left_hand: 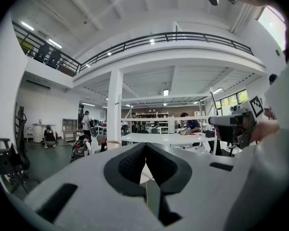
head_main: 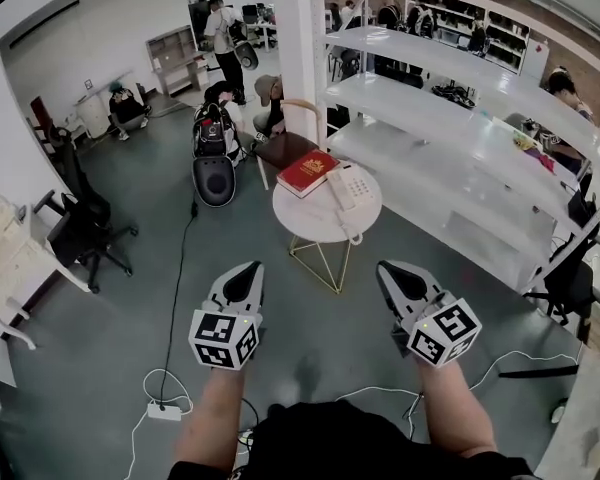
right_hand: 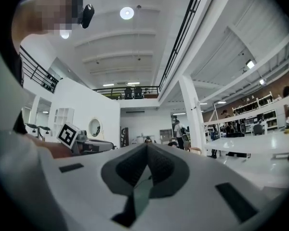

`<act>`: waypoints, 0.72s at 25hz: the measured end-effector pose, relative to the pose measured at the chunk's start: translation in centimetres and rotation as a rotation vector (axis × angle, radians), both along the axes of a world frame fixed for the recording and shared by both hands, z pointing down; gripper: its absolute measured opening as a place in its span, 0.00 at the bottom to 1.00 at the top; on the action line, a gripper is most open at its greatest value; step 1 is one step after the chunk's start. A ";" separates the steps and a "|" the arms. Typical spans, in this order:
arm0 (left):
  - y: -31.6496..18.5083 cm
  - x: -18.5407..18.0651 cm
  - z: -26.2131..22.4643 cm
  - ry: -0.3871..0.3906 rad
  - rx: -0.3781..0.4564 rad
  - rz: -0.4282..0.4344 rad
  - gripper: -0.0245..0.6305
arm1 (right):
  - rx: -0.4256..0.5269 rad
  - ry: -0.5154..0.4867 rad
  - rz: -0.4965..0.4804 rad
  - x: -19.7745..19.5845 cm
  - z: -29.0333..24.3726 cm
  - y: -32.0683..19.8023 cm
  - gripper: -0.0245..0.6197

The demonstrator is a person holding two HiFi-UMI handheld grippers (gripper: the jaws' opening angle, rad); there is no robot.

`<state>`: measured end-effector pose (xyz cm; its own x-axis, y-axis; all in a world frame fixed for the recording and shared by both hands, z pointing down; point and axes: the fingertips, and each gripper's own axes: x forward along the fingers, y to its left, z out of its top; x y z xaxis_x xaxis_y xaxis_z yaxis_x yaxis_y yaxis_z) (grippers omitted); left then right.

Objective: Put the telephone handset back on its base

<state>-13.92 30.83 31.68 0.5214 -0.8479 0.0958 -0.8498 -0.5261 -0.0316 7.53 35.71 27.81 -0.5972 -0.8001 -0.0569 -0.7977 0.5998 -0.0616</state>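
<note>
A white telephone base [head_main: 357, 184] sits on a small round white table [head_main: 315, 223] ahead of me. The white handset [head_main: 341, 205] lies off the base along its left side, its cord trailing toward the table's near edge. A red book [head_main: 307, 171] lies at the table's far left. My left gripper [head_main: 248, 269] and right gripper [head_main: 394, 272] are held level well short of the table, side by side. Both are shut with nothing between the jaws. In the left gripper view the left gripper [left_hand: 145, 149] has its tips together, and so does the right gripper [right_hand: 147, 150] in the right gripper view.
A wooden chair [head_main: 283, 146] stands behind the table, with a white pillar [head_main: 298, 38] beyond it. Long white benches [head_main: 460, 158] run along the right. A power strip [head_main: 164, 410] and cables lie on the grey floor at my left. Office chairs [head_main: 80, 230] stand left and right. Several people are in the background.
</note>
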 end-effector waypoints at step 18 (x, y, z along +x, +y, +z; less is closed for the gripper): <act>0.1 4.7 2.5 -0.035 -0.049 0.007 0.05 | -0.087 -0.116 -0.067 4.2 2.9 -0.1 0.05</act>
